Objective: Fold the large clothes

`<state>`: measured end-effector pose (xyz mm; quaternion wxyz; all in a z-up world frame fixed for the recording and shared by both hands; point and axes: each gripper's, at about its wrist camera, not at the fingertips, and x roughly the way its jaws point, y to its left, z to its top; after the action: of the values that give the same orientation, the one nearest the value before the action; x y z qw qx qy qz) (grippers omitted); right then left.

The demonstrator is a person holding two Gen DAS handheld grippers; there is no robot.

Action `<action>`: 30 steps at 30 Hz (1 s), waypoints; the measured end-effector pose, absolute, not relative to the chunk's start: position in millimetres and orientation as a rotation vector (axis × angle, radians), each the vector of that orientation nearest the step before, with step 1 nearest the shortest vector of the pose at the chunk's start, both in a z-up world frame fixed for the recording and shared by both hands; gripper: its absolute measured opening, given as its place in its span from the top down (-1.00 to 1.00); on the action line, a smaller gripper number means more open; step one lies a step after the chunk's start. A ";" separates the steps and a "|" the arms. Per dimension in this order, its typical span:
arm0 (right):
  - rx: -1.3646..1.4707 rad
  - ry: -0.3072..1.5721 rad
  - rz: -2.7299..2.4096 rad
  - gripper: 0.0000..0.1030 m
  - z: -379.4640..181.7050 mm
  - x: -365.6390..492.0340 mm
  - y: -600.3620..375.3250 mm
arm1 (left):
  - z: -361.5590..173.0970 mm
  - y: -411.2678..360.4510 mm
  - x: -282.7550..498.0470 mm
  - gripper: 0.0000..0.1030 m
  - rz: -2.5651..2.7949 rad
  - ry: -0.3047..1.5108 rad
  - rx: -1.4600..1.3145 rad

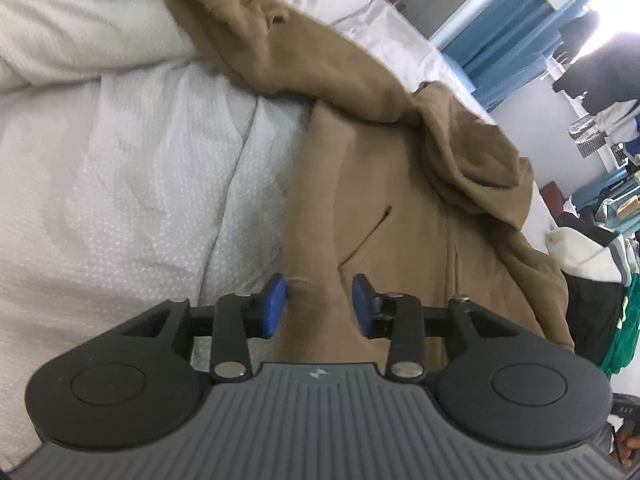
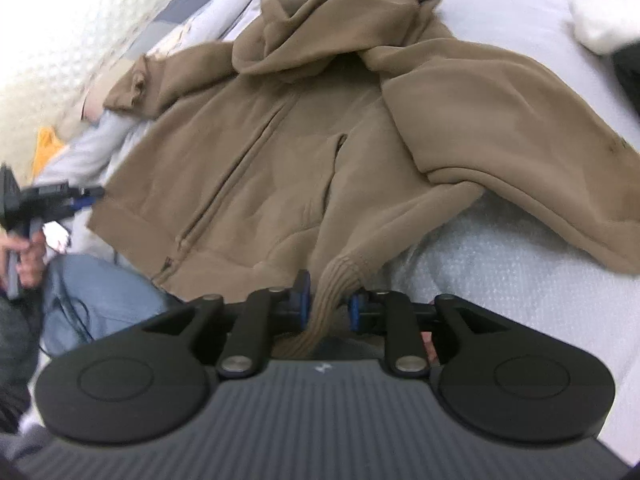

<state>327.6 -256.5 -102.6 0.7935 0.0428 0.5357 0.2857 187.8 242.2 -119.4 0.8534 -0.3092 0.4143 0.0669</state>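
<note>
Tan ribbed cuff [image 2: 336, 280] sits between the pads of my right hand-held gripper [image 2: 329, 300]; can't tell if they pinch it. Left hand-held gripper [image 1: 319, 304] gapes around the other sleeve [image 1: 308, 280], no grip. Beyond, hoodie [image 2: 288, 152] lies face-up on the white bed [image 1: 120, 168], hood bunched. Sleeves not yet folded in; body folds all remain.

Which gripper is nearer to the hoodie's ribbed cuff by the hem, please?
Right. The ribbed cuff lies between the right gripper's fingers; the left gripper hovers beside the hoodie's opposite hem corner.
</note>
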 end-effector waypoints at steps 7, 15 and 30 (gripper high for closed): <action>0.174 1.052 0.534 -0.15 -61.5 327.1 -289.7 | -71.8 204.9 179.5 0.10 0.125 0.752 -0.539; 0.160 0.828 0.262 -0.32 -52.2 339.1 -348.7 | -33.4 113.2 223.4 0.07 -0.012 0.655 -0.436; 0.337 0.767 0.033 -0.66 -150.4 383.6 -436.0 | -111.7 -14.9 350.8 0.07 -0.162 0.729 -0.282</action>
<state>383.6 -436.0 -150.4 0.9135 0.1638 0.3721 0.0161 350.8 -14.9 -111.7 0.9215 -0.1371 0.3547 -0.0789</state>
